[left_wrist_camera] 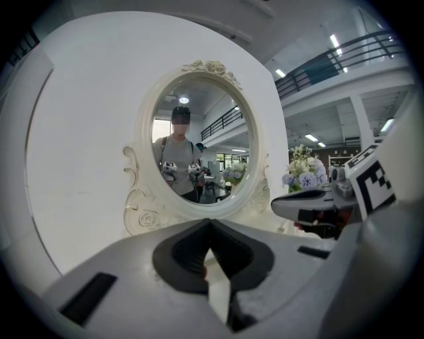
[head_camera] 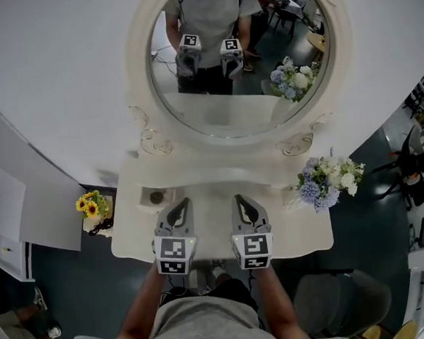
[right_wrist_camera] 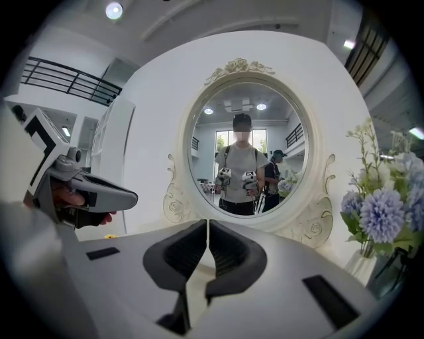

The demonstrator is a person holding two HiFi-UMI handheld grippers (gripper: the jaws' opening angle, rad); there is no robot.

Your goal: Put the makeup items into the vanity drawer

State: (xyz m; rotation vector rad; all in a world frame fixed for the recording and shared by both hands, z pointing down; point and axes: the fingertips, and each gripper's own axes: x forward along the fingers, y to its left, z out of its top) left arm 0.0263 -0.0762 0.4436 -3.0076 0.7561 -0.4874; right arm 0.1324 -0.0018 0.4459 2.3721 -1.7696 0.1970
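In the head view the front edge of the vanity (head_camera: 290, 228), and whatever sits below it, is hidden by the left gripper (head_camera: 184, 202), the right gripper (head_camera: 239, 198) and the person's torso (head_camera: 202, 327). A small dark thing (head_camera: 156, 197) in a recess at the top's left end is too small to identify. In the mirror (head_camera: 237, 119) the person's reflection is cut off at the shoulders by the top edge. In each gripper view the gripper's own grey body hides the tabletop. In the right gripper view the bouquet (right_wrist_camera: 387, 212) runs off the right edge.

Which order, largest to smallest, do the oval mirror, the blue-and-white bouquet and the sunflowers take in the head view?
1. oval mirror
2. blue-and-white bouquet
3. sunflowers
The differences are plain; no two look alike.
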